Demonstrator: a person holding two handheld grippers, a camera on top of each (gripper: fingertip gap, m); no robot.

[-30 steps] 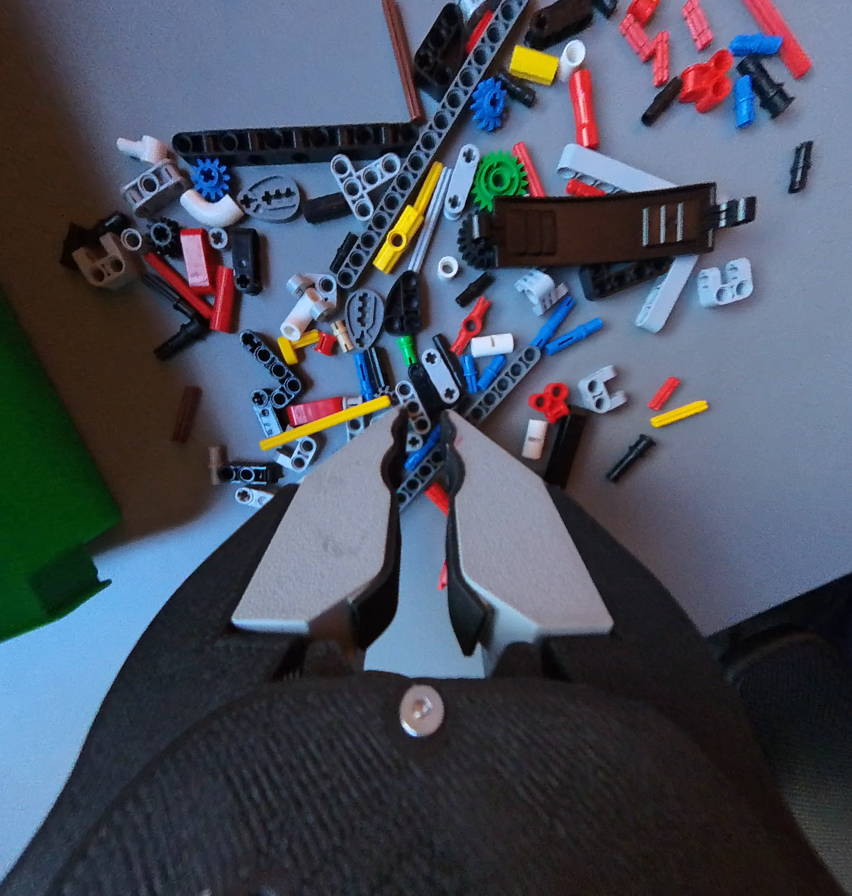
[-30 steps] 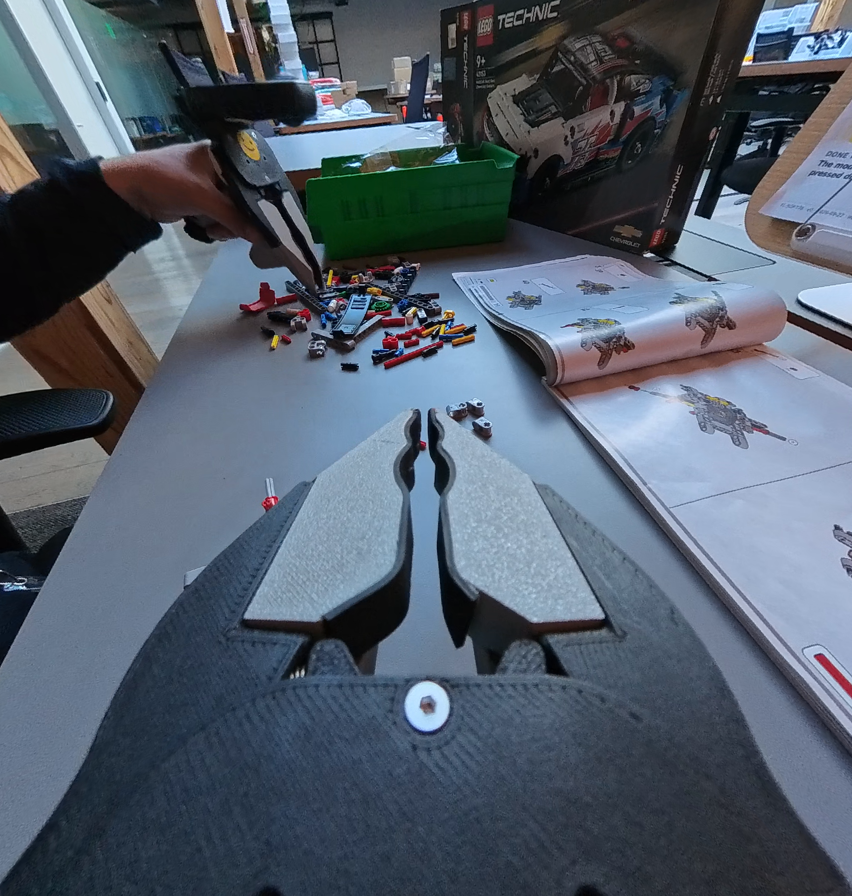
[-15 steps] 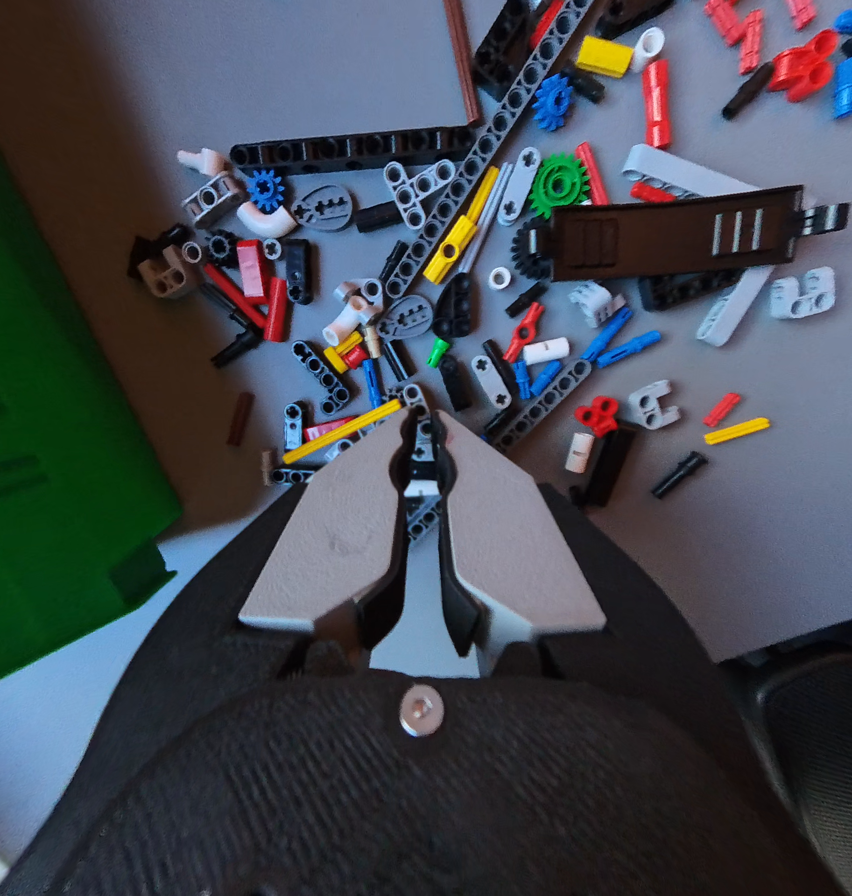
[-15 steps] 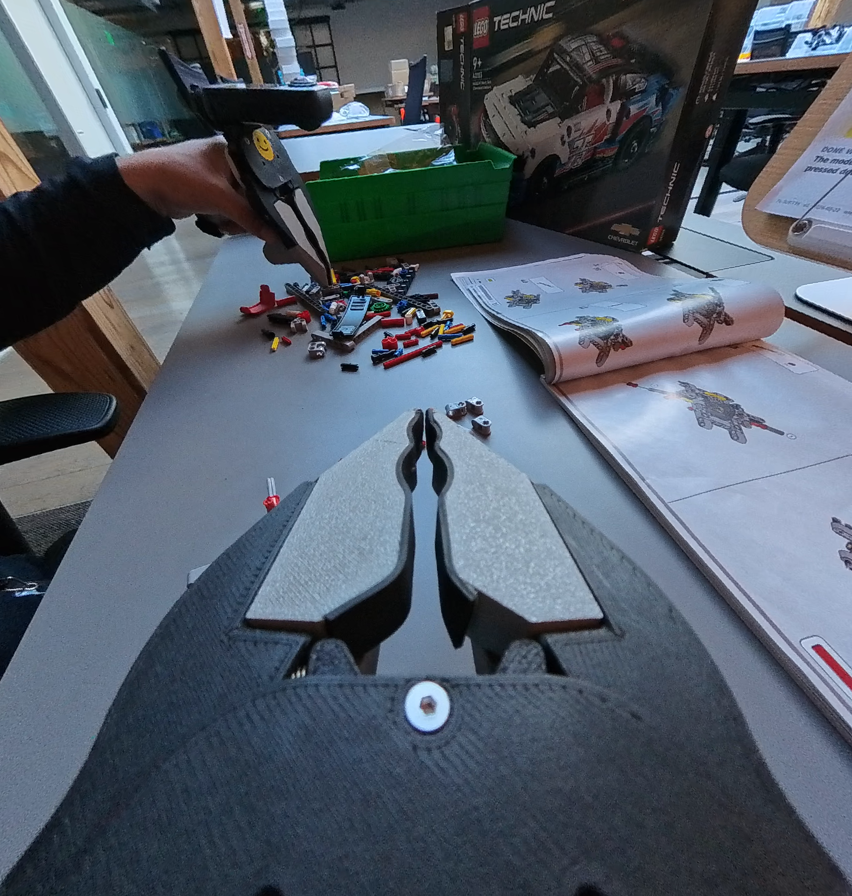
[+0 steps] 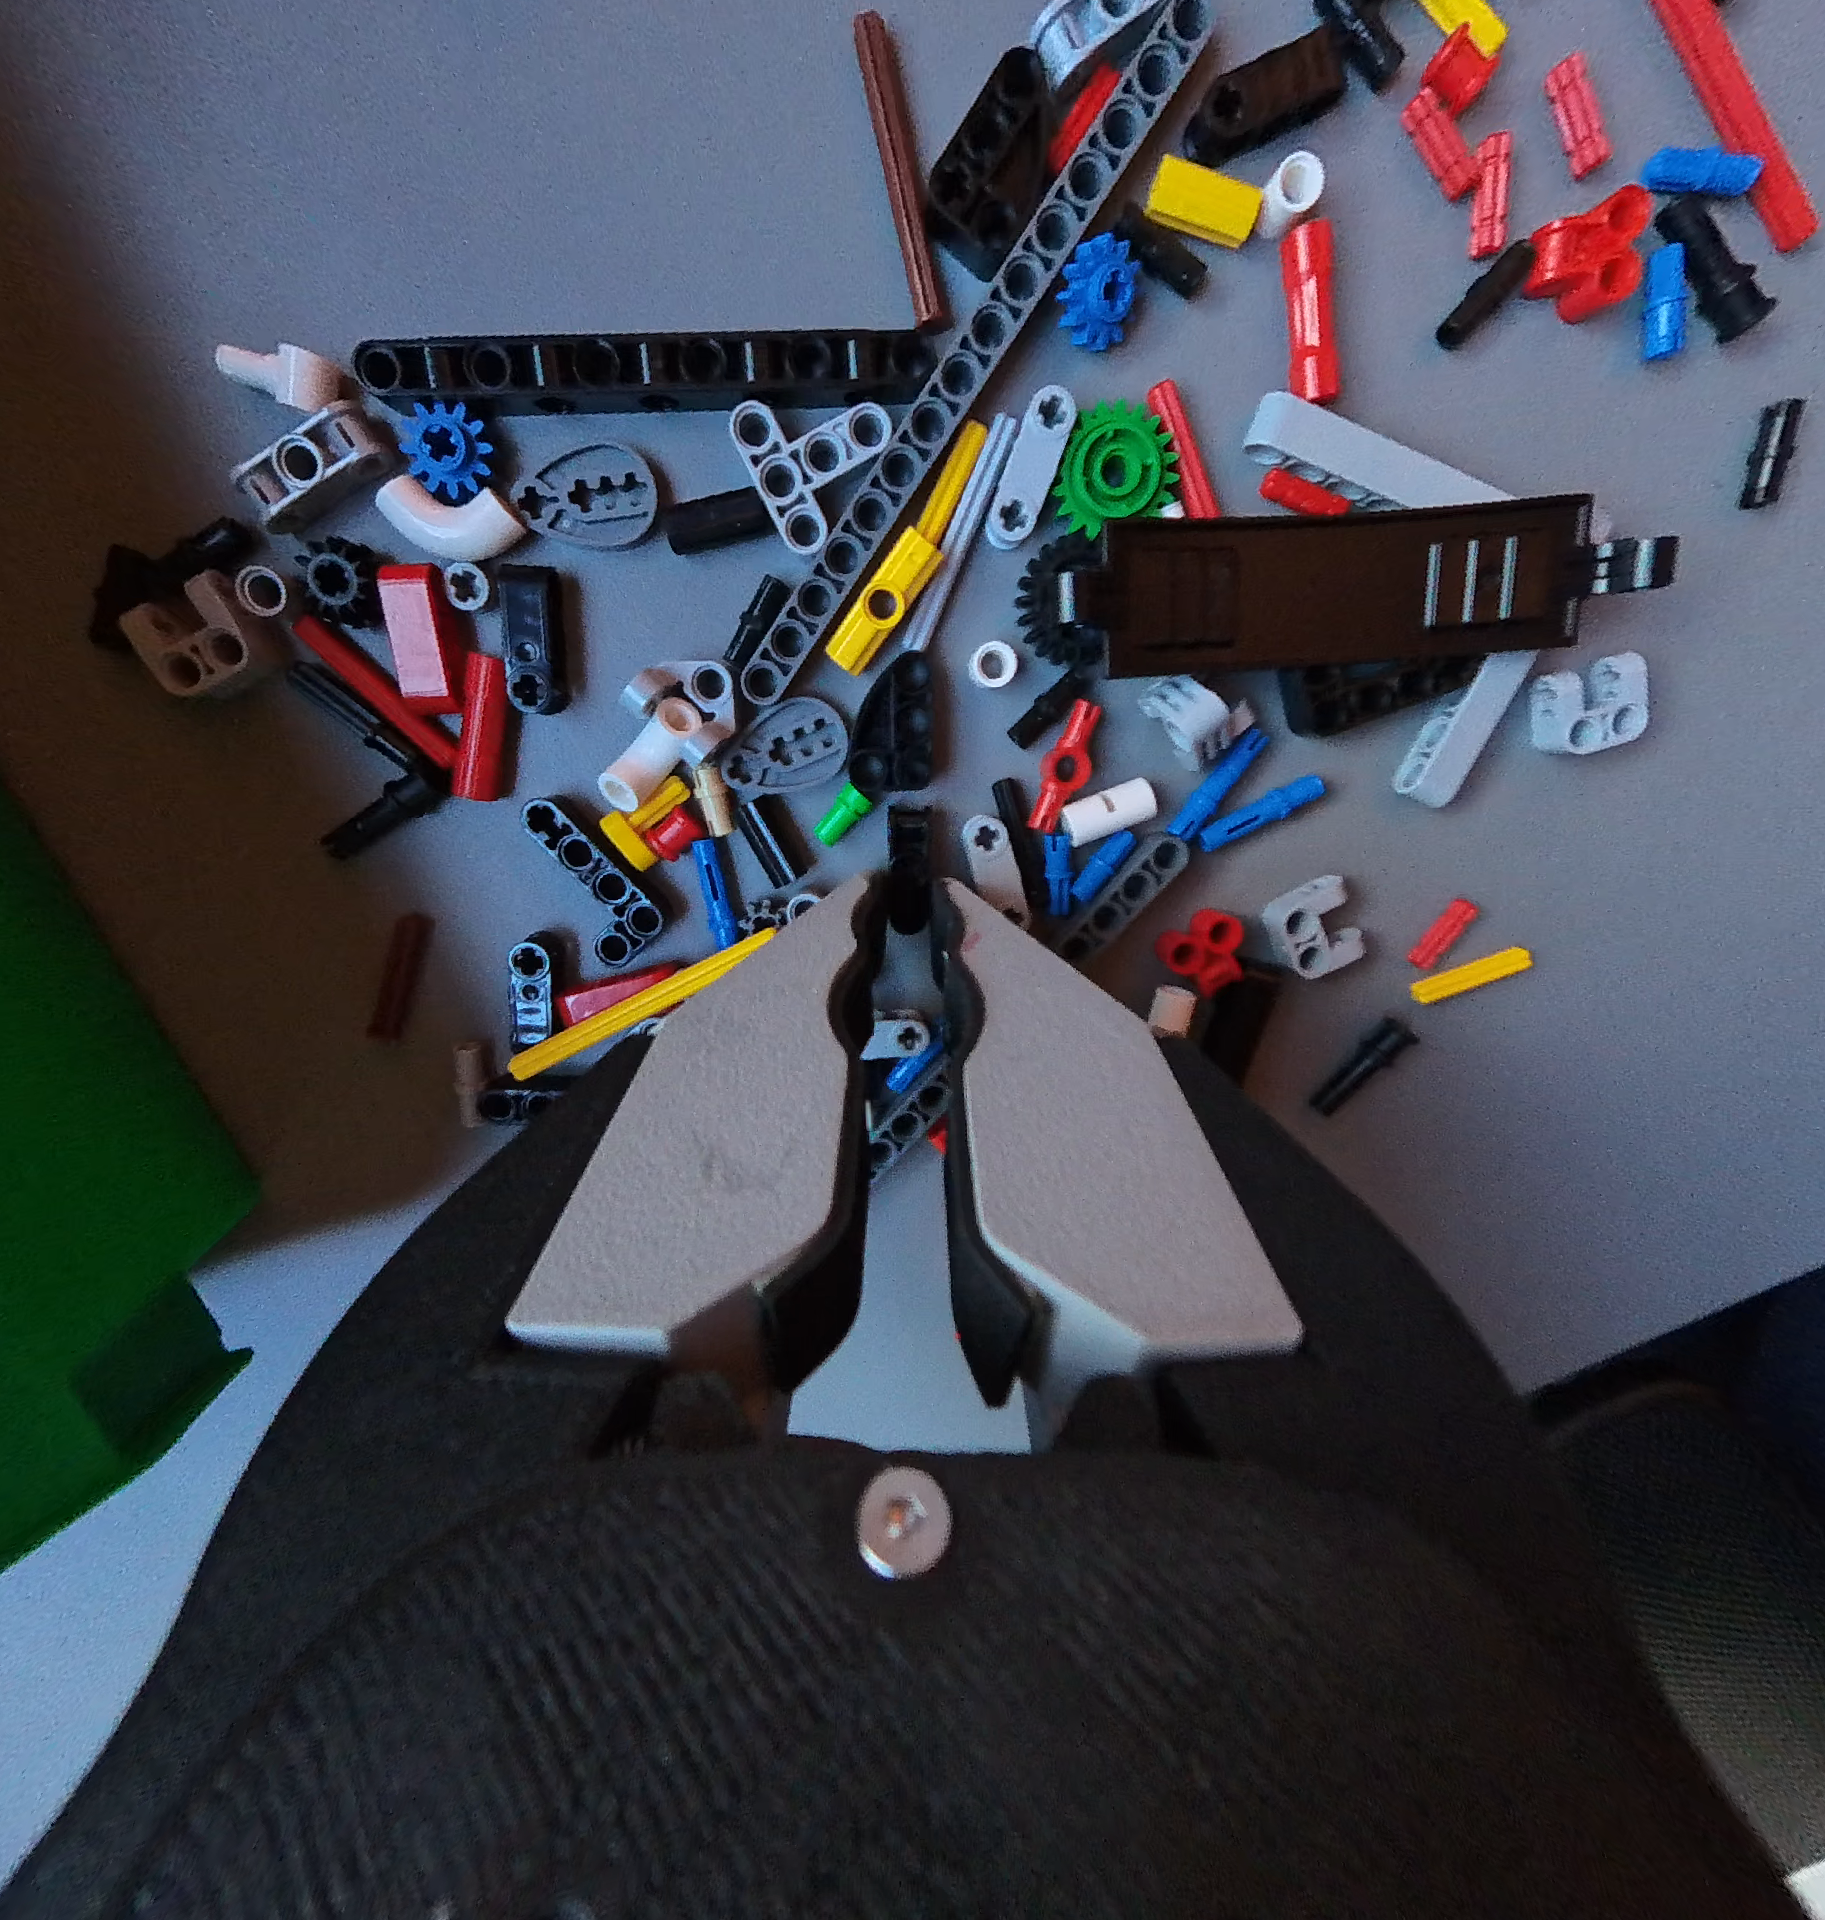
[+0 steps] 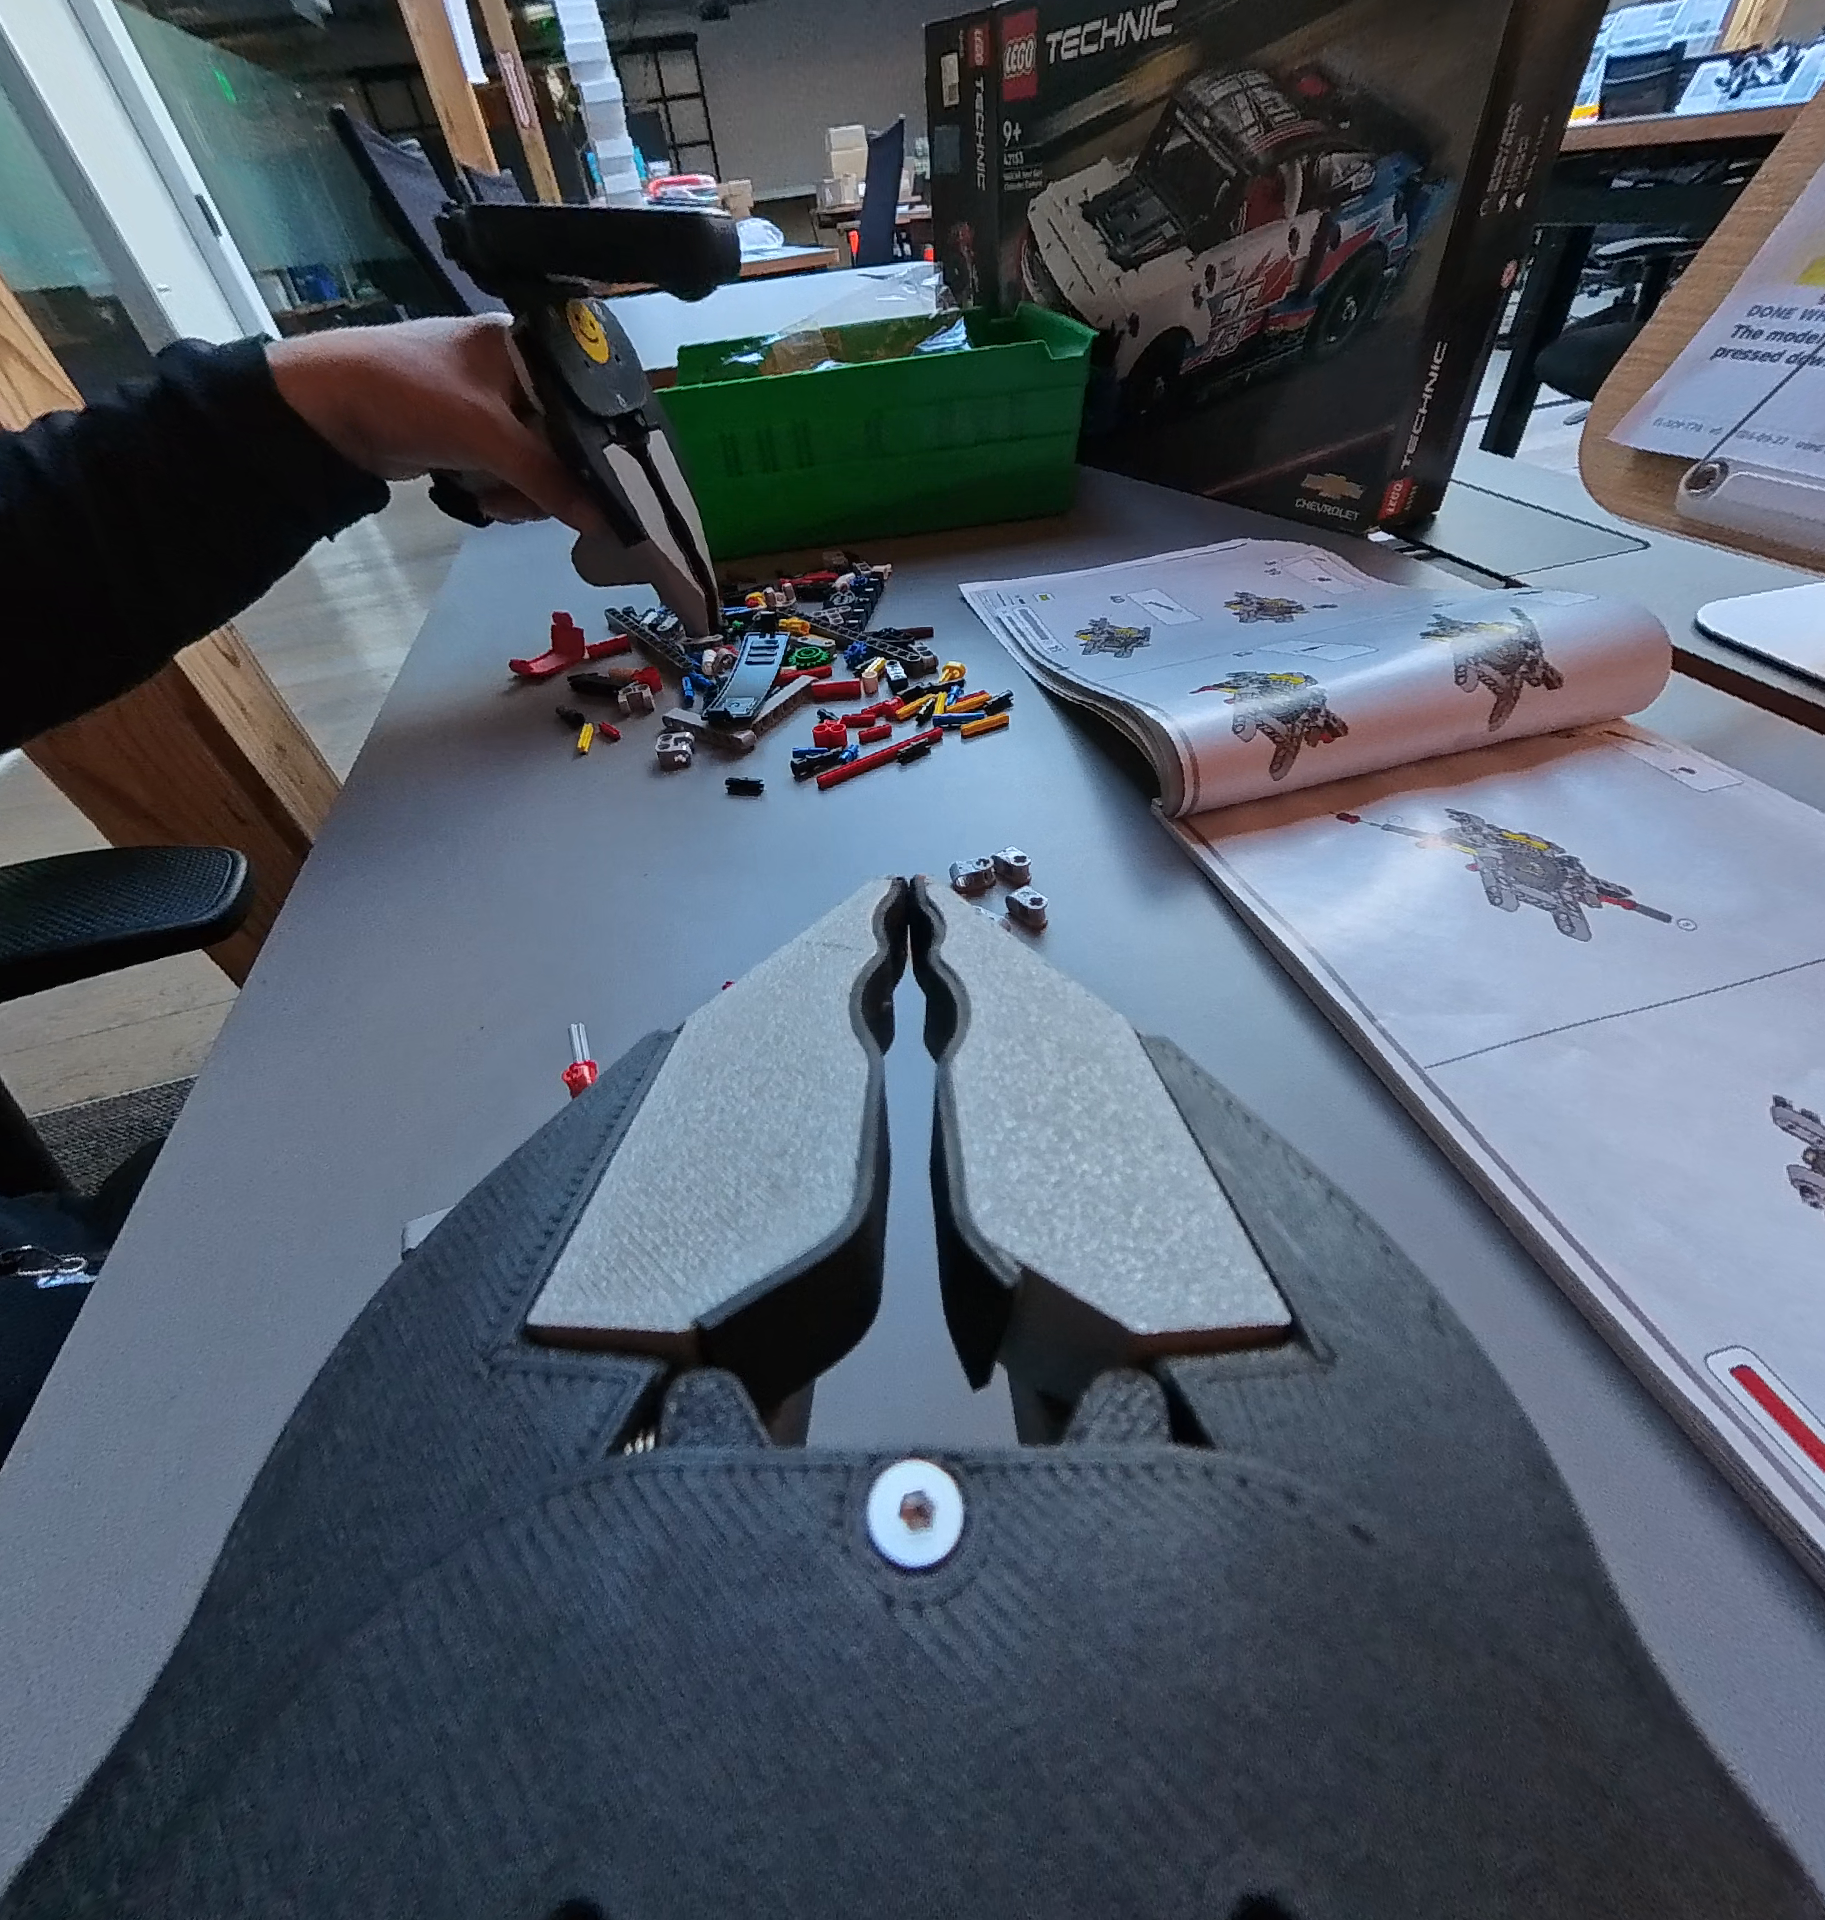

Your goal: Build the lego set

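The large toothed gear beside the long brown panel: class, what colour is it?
The gear is green, seen best in the left wrist view.

1. We see a grey table [image 6: 388, 935].
2. Far on it lies a scatter of small building parts [image 6: 783, 675], with a green bin [image 6: 887, 436] and a box [image 6: 1251, 260] behind.
3. At right lies an open booklet [image 6: 1459, 831].
4. Three grey connectors [image 6: 1001, 878] and a red pin [image 6: 577, 1070] lie near.
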